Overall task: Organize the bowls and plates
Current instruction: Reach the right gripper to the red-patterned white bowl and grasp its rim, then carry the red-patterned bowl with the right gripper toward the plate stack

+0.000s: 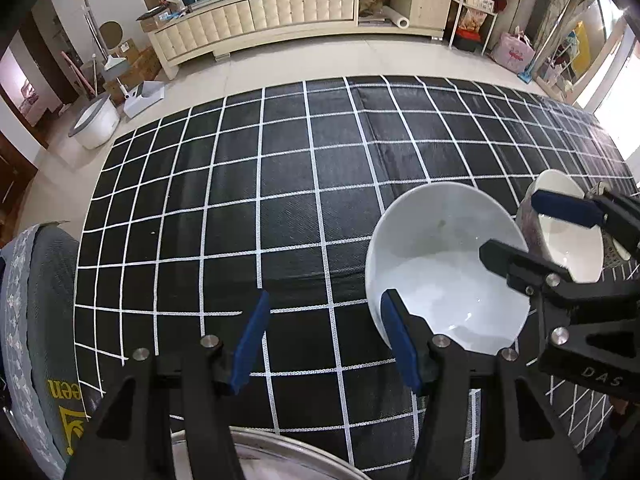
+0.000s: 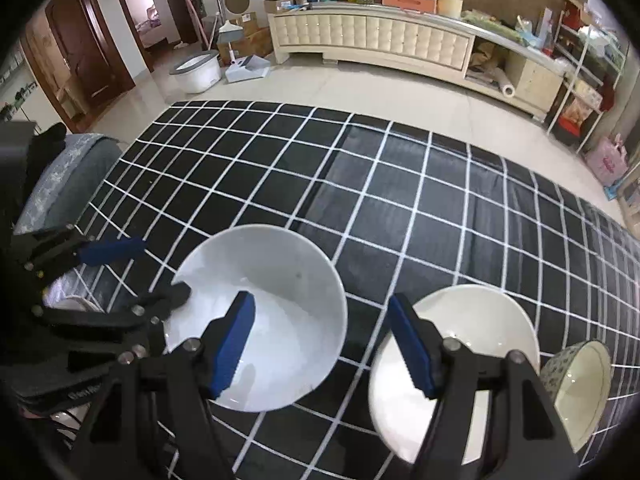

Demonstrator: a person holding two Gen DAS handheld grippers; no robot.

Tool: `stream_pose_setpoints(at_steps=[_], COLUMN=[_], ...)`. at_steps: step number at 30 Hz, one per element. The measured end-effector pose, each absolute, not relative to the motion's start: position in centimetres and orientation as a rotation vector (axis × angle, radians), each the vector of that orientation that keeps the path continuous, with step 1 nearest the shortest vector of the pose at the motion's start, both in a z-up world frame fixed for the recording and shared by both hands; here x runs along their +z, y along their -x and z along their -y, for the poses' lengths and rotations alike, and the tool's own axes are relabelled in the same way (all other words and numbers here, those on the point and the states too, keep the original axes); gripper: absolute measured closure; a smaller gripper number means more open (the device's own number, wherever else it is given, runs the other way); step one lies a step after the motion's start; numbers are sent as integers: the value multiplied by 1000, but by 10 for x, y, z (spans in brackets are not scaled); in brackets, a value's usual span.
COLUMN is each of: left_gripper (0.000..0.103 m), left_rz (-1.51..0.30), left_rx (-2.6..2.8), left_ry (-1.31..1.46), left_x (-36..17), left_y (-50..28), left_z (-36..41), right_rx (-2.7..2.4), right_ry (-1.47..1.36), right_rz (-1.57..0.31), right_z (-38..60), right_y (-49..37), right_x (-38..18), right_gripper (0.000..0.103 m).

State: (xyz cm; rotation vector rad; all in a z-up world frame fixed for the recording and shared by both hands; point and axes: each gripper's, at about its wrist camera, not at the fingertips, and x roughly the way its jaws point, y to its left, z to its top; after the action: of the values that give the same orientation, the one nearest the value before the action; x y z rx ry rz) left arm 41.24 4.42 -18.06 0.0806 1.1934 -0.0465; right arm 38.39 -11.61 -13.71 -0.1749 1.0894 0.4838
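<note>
A large white bowl (image 1: 444,264) (image 2: 272,312) sits on the black checked cloth (image 1: 280,200). A second, cream bowl (image 2: 472,344) (image 1: 568,240) stands to its right, and a small patterned bowl (image 2: 584,384) sits right of that. My left gripper (image 1: 324,340) is open and empty, its right finger at the big bowl's near-left rim. My right gripper (image 2: 324,340) is open, with one finger over the large bowl and the other over the cream bowl; it also shows in the left wrist view (image 1: 528,232). The left gripper shows in the right wrist view (image 2: 156,272).
A metal rim (image 1: 280,452) lies at the near table edge below my left gripper. A grey cushioned chair (image 1: 36,320) (image 2: 68,176) stands at the table's left. A cream cabinet (image 2: 380,36) and a white basin (image 2: 196,72) are across the floor.
</note>
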Motion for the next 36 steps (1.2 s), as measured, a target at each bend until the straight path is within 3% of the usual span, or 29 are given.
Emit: stream_pose_setpoints(at_steps=[6, 13, 24, 36], left_gripper=[48, 48, 86, 92], left_rz=[-1206, -1245, -1268, -1288], left_rx=[-59, -53, -119, -113], left_ry=[-74, -66, -127, -148], left_x=[-184, -190, -190, -188], left_y=[-415, -423, -421, -413], left_z=[-44, -44, -19, -14], right_rx=[511, 483, 433, 424], right_ry=[213, 234, 238, 219], right_rz=[-1101, -1132, -1155, -1154], right_z=[110, 109, 113, 113], right_y=[-386, -379, -383, -372], right_x=[-143, -150, -161, -157], right_gripper=[30, 51, 86, 91])
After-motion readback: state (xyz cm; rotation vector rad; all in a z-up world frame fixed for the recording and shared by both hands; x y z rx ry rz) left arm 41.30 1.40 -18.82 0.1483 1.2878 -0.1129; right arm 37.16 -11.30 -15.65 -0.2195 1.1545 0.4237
